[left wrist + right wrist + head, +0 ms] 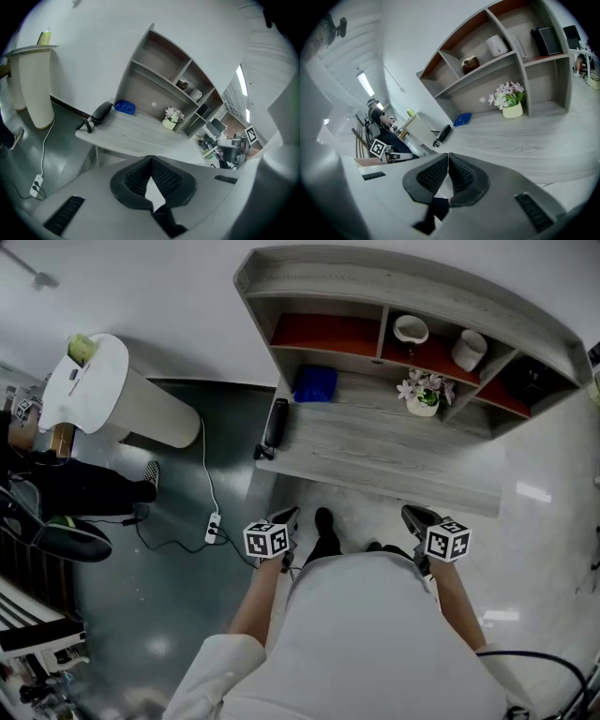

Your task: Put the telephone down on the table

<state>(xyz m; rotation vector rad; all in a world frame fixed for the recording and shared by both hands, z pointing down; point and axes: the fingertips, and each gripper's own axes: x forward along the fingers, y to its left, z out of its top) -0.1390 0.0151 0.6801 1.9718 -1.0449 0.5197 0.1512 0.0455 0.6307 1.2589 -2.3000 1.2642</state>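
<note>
- Here's the surface: a pale grey wood-grain counter against a white wall, carrying a shelf unit along its back edge, with red-brown backs to the compartments.
- The floor is dark and glossy off the counter's left edge, and white and glossy in front and to the right.
- The phone is down on the counter, black, lying along the left edge, with its coiled cord bunched at the front-left corner.
- A blue thing sits just behind the phone in the back-left corner. Flowers in a white pot stand near the back edge, right of the middle.
- Up on the shelves are a white cup and a white jar, in neighbouring compartments.
- The left claw has its pads pressed together at the tips, with nothing between them. It hangs off the counter's front edge, well apart from the phone.
- The right claw is the same: tips closed on each other and empty, also short of the front edge.
- Hard to make out: what the blue thing is, and a dark box in the far-right compartment.
- The person's white top fills the bottom of the head view and hides the floor below.
- Open room: bare wood-grain runs along the whole front edge, from the phone's cord to the right corner.
- Off the left edge, a white pedestal stands apart from the counter, with a power strip and its cable on the floor between them.
</note>
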